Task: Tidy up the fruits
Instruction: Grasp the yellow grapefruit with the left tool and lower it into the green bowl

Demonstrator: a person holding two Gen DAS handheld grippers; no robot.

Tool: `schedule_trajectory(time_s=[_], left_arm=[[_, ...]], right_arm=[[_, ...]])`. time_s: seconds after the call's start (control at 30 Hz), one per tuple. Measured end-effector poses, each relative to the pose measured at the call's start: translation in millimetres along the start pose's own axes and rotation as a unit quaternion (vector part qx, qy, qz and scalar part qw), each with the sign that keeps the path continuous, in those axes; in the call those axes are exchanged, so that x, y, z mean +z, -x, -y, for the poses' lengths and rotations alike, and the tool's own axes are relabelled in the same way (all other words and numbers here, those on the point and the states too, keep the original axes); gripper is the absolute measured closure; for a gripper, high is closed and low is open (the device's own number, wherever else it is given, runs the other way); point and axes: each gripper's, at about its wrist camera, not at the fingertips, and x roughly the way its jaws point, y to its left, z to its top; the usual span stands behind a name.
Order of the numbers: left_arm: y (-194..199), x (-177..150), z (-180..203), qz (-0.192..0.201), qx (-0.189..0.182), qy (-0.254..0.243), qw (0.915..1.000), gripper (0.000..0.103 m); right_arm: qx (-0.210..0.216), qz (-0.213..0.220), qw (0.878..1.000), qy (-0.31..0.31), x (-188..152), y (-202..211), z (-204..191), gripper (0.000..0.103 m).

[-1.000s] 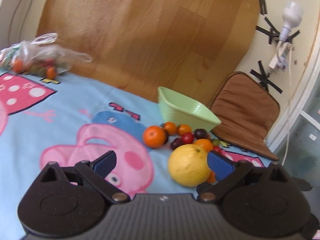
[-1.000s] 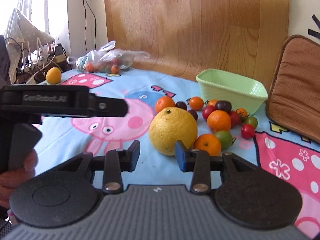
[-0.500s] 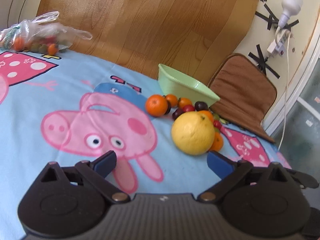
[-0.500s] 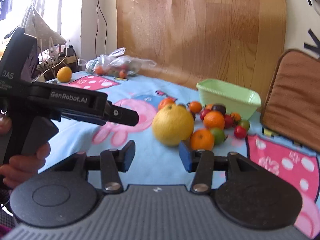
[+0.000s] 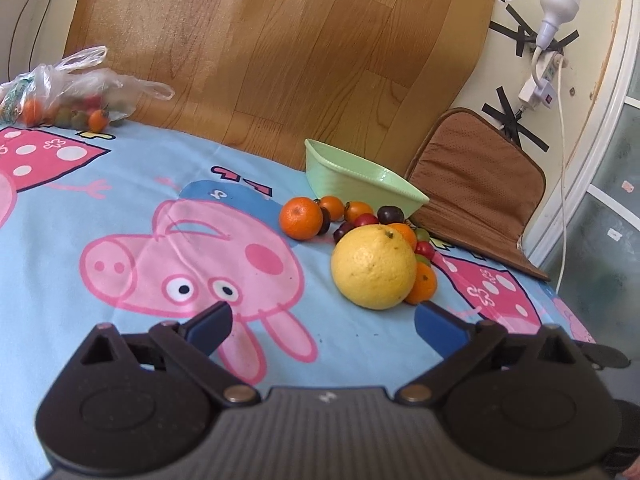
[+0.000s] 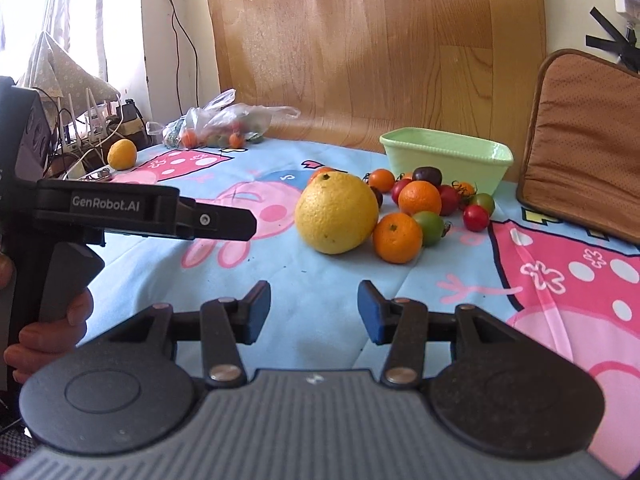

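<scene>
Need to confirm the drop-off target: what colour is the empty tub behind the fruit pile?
Pale green tub, plain; clearest in the right wrist view.

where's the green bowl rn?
The green bowl sits at the back of the cartoon bedsheet, right of centre in the right wrist view, directly behind the fruit pile and left of the brown cushion.
</scene>
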Motion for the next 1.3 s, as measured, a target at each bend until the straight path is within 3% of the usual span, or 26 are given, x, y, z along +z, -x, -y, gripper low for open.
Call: schedule_trajectory(time_s=[0.2, 0.33, 0.53, 0.57, 0.63, 0.67, 0.73, 0.83, 0.93, 1.07, 1.17, 1.3], left_arm=[[-12, 11, 4, -0.019, -0.033, -0.006, 0.9993, 0.002], [-26, 26, 6, -0.026, -0.064, 0.004, 0.9976, 0.002], [-51, 38, 4, -0.049, -0.069, 0.002, 0.9964, 0.001], [-56, 39, 4, -0.055, -0.075, 0.003, 0.9957, 0.003], [-68, 39, 4, -0.074, -0.087, 0.003, 0.9935, 0.02], [-75, 37, 3, -0.09, -0.092, 0.008, 0.9917, 0.038], [-75, 36, 1, -0.086, -0.1, 0.02, 0.9911, 0.04], [-67, 49, 9, -0.077, -0.093, 0.026, 0.9923, 0.04], [-73, 84, 22, -0.041, -0.094, 0.006, 0.9947, 0.04], [-127, 143, 41, -0.029, -0.094, -0.023, 0.9949, 0.04], [-184, 170, 52, -0.055, -0.094, -0.031, 0.9936, 0.04], [-237, 178, 60, -0.083, -0.087, -0.018, 0.9926, 0.041]], right_arm=[[-0.001, 0.006, 0.999, 0.035, 11, -3, 1, 0.052], [-0.006, 0.011, 0.995, 0.104, 26, -22, 0, 0.041], [0.007, 0.004, 0.986, 0.164, 42, -51, 1, 0.036], [0.008, 0.003, 0.985, 0.174, 44, -56, 0, 0.032], [0.017, -0.013, 0.983, 0.184, 45, -68, 1, 0.028], [0.016, -0.021, 0.983, 0.183, 45, -74, 1, 0.025], [0.0, -0.019, 0.983, 0.185, 43, -79, 1, 0.033], [0.015, -0.014, 0.991, 0.133, 52, -72, 9, 0.035], [0.009, 0.026, 0.995, 0.101, 75, -67, 21, 0.035], [-0.022, 0.062, 0.997, 0.049, 117, -89, 60, 0.034], [-0.043, 0.044, 0.998, -0.01, 140, -121, 104, 0.034], [-0.05, 0.002, 0.996, -0.08, 147, -152, 153, 0.034]])
